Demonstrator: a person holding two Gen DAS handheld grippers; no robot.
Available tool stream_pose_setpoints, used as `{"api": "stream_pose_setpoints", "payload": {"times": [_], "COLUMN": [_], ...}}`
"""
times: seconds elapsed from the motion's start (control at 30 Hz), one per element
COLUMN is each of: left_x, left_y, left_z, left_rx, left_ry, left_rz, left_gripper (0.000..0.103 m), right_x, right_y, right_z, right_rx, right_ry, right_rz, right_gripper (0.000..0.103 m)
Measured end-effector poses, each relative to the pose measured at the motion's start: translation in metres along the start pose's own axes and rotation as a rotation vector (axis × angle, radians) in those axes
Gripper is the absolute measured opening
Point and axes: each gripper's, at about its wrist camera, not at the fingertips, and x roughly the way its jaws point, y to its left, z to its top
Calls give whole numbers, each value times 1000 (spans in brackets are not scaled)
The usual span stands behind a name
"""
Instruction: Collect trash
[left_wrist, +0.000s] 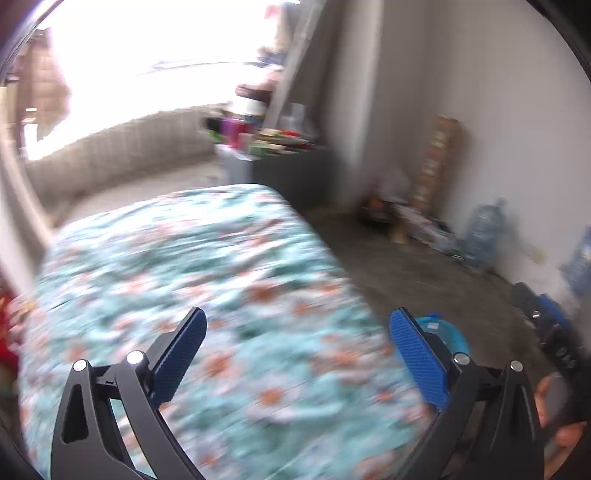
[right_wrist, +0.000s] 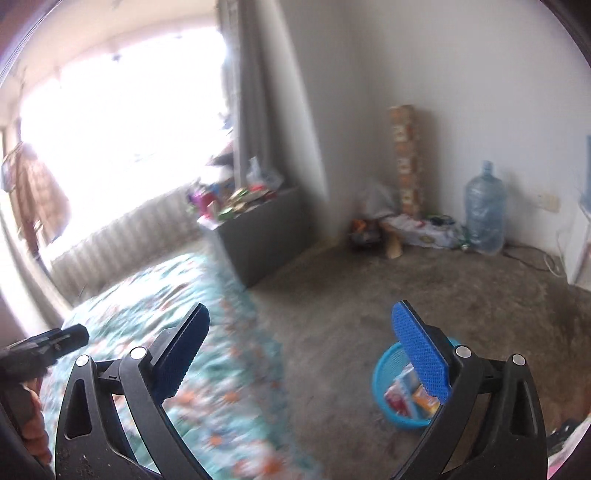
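Plainly, both claws stand spread wide with nothing between their blue pads. In the left wrist view the left claw (left_wrist: 297, 354) hangs over the bed (left_wrist: 192, 280), whose teal floral cover fills the lower middle of the frame in heavy blur. Just behind its right finger, at the lower right, a sliver of the blue basket (left_wrist: 448, 332) shows on the floor beside the bed.

In the right wrist view the right claw (right_wrist: 301, 347) sits over the edge of the bed and the bare floor (right_wrist: 332, 295). The blue basket (right_wrist: 384, 373) stands on the floor at the lower right, partly hidden behind the claw's right finger, and holds the trash (right_wrist: 400, 395): several colourful wrappers or packets, too blurred to name. So the trash lies below and just beyond the right fingertip, not between the pads.

At the left edge of that view the left claw (right_wrist: 48, 343) pokes in, held by a hand (right_wrist: 35, 428). A large water bottle (right_wrist: 485, 210) stands against the far wall at the right.
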Motion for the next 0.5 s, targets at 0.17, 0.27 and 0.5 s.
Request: {"api": "stream_pose_setpoints", "payload": {"times": [0.17,0.27,0.5], "left_x": [-33,-33,-28], "left_y": [39,58,72], "left_z": [-49,-81,-131], "left_rx": [-94,-184,-306], "left_ry": [-27,34,191], "left_rz": [170,298,339], "left_gripper": [98,98,97], "right_x": [-2,-4,-18], "right_y": [49,72,95], "right_z": [-31,-58,-91], "right_rx": [-167,-272,-434], "right_ry": [133,189,283], "right_rz": [72,95,48], "right_gripper": [95,95,95]}}
